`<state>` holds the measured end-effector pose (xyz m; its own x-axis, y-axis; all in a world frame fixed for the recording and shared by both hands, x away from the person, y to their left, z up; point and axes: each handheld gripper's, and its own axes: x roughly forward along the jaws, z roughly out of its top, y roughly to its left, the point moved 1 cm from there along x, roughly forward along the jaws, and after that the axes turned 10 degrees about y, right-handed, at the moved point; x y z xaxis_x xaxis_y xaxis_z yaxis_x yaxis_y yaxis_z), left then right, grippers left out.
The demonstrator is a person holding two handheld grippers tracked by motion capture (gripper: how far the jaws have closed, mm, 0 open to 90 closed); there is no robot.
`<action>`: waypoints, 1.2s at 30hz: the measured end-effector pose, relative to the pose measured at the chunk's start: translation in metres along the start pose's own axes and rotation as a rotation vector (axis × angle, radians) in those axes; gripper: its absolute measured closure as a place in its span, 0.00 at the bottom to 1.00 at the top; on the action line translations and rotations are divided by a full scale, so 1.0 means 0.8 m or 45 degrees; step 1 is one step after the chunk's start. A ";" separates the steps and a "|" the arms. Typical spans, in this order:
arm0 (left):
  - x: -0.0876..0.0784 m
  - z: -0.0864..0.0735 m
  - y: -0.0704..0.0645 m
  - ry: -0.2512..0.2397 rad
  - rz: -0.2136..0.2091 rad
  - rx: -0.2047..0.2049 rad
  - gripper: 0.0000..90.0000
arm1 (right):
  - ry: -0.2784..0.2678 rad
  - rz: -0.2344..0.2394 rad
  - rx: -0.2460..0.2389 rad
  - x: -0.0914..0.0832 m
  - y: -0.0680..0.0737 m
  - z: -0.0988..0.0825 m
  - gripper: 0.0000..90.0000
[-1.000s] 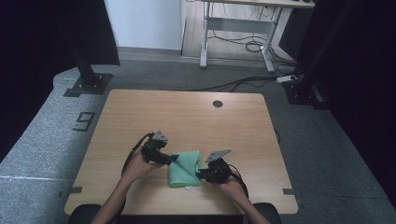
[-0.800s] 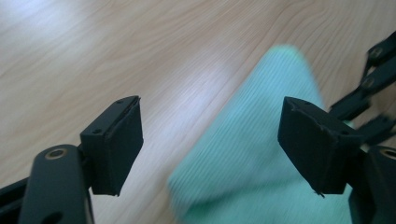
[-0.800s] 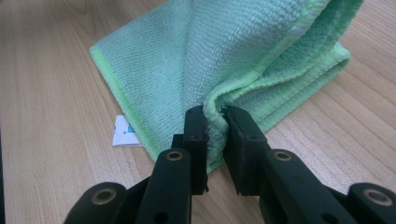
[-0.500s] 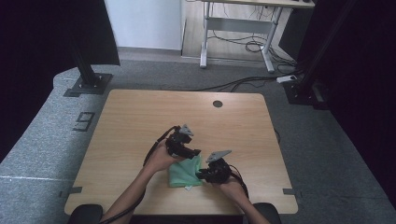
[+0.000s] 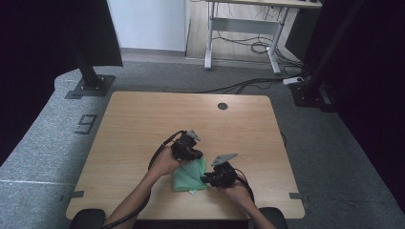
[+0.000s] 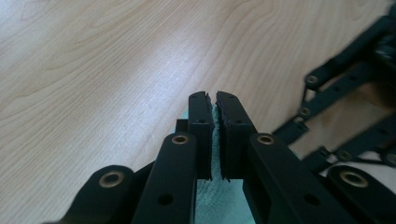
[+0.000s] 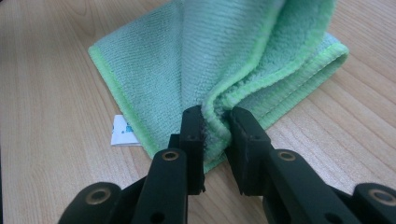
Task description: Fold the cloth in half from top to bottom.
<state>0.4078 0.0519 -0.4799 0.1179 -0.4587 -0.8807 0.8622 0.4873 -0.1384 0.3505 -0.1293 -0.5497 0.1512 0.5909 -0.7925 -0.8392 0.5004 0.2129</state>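
1. A pale wooden table stands on grey carpet, with a desk frame and loose cables behind it; the work sits near its front edge, close to the person.
2. The green cloth lies folded on the table between the two hands, partly lifted where it is gripped.
3. The left gripper has just been closing; its fingers are now nearly together on a thin edge of the cloth.
4. The right gripper has its fingers pinched on a bunched, thicker fold at the cloth's near edge.
5. To fold well, I judge both hands should lift together, keep the edge taut between them, and lay it over squarely so the borders meet.
6. The cloth is a soft, ribbed microfibre with a brighter green stitched border; a small white label pokes out from beneath one side.
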 end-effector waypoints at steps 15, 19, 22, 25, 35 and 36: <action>-0.032 -0.052 -0.017 -0.064 0.014 -0.026 0.91 | -0.003 -0.009 -0.003 -0.009 0.000 -0.001 0.59; -0.033 -0.071 -0.019 -0.068 0.004 -0.045 0.89 | -0.036 0.011 0.002 -0.022 -0.003 -0.001 0.51; -0.033 -0.085 -0.019 -0.071 -0.005 -0.053 0.86 | -0.068 0.030 0.007 -0.031 -0.008 -0.003 0.50; -0.036 -0.100 -0.020 -0.086 -0.021 -0.069 0.83 | -0.077 0.029 0.024 -0.035 -0.013 -0.005 0.48; -0.064 -0.124 -0.027 -0.099 0.041 -0.014 0.48 | -0.104 -0.043 0.063 -0.036 -0.021 -0.001 0.41; -0.070 -0.123 -0.025 -0.116 0.058 -0.023 0.43 | -0.106 -0.055 0.070 -0.035 -0.021 0.001 0.40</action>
<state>0.3352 0.1407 -0.4727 0.2020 -0.5011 -0.8415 0.8459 0.5224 -0.1080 0.3606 -0.1539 -0.5304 0.2315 0.6177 -0.7516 -0.8015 0.5589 0.2125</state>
